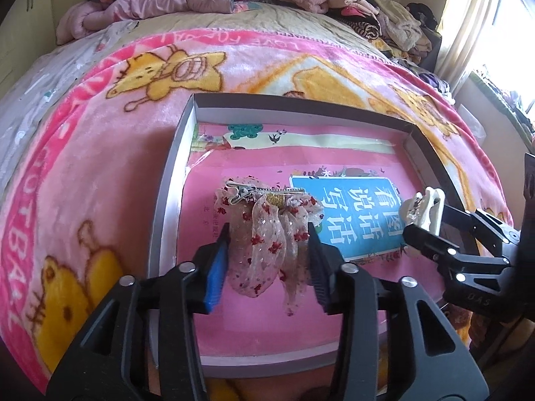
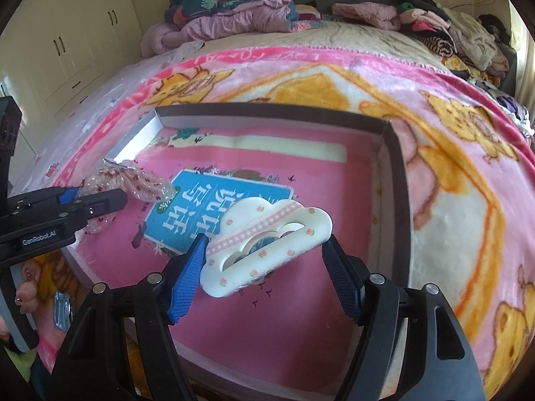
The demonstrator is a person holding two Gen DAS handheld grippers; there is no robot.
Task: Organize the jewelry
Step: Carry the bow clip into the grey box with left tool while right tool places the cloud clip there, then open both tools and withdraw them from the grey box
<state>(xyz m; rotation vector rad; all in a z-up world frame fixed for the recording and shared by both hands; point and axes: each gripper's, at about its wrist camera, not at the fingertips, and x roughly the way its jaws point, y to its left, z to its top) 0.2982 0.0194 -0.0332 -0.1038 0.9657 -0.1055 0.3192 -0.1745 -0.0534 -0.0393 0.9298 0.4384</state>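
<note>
Clamped between the pads of the left gripper (image 1: 267,250) was a sheer ribbon bow clip (image 1: 267,230), its tails hanging down between the fingers and its metal alligator clip (image 1: 249,192) running crosswise, left to right, at the far end. It hung just over the left part of the shallow grey box (image 1: 167,183), above the pink book cover (image 1: 367,267) lining the floor. To the right, the right gripper (image 2: 264,254) pinched a white cloud hair clip (image 2: 267,244), long axis spanning the fingers, over the box's centre-right. Both were already above the box, so each likely needed only a short descent, the bow leftward of the cloud.
</note>
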